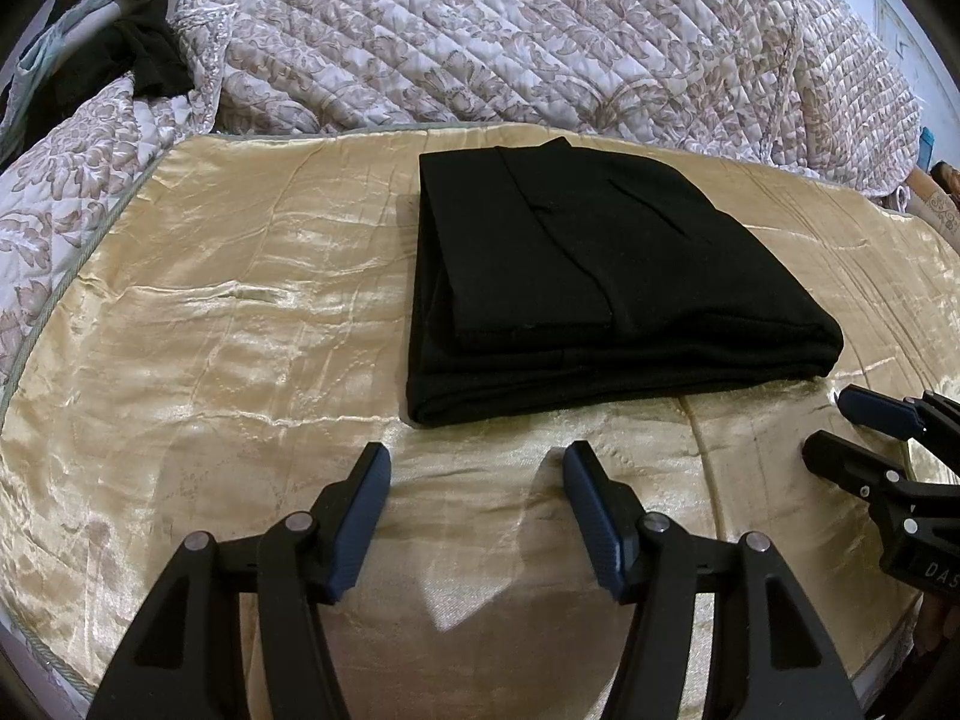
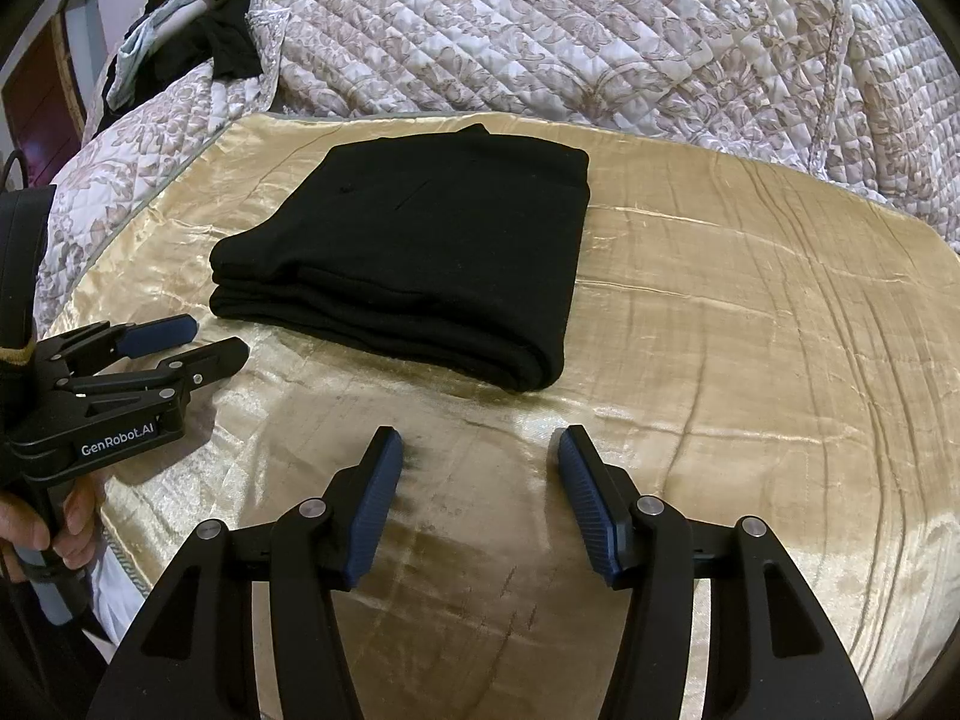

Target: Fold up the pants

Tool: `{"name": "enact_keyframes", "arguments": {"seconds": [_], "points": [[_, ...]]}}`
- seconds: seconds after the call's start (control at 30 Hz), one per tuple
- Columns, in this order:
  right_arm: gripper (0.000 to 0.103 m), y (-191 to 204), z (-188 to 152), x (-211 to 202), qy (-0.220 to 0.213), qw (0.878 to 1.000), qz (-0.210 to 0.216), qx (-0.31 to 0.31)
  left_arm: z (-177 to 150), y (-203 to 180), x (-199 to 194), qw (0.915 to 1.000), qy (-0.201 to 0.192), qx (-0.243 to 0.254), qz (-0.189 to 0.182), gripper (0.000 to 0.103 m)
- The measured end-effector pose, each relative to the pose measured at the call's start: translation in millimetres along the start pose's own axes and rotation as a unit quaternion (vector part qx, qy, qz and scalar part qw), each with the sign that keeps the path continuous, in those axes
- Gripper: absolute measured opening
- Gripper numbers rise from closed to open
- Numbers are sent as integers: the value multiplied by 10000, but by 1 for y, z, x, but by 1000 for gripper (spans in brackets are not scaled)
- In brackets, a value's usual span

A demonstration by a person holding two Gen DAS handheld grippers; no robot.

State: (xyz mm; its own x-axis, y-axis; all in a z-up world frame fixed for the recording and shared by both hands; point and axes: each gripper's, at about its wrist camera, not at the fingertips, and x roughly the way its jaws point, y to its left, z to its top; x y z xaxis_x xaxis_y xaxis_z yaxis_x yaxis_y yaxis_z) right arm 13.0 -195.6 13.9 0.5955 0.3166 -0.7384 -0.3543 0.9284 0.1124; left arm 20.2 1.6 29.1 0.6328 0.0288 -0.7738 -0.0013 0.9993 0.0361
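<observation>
Hovering over the near edge of the gold bedspread, the left gripper and right gripper stood apart, empty. Beyond, mid-spread, the black pants lay folded: probably soft, light, best pinched along the thick near fold.

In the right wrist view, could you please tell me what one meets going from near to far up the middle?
Right gripper, open → bare gold satin cover → folded black pants → quilted floral bedspread.

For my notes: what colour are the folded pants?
Plain black pants, clearest in the left wrist view.
</observation>
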Motion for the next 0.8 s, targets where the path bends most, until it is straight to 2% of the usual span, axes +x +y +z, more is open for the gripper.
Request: {"name": "enact_keyframes", "arguments": {"seconds": [0.8], "points": [[56, 1, 0, 0, -3, 10000, -9, 1, -2, -1, 2, 10000, 34, 51, 17, 64]]}}
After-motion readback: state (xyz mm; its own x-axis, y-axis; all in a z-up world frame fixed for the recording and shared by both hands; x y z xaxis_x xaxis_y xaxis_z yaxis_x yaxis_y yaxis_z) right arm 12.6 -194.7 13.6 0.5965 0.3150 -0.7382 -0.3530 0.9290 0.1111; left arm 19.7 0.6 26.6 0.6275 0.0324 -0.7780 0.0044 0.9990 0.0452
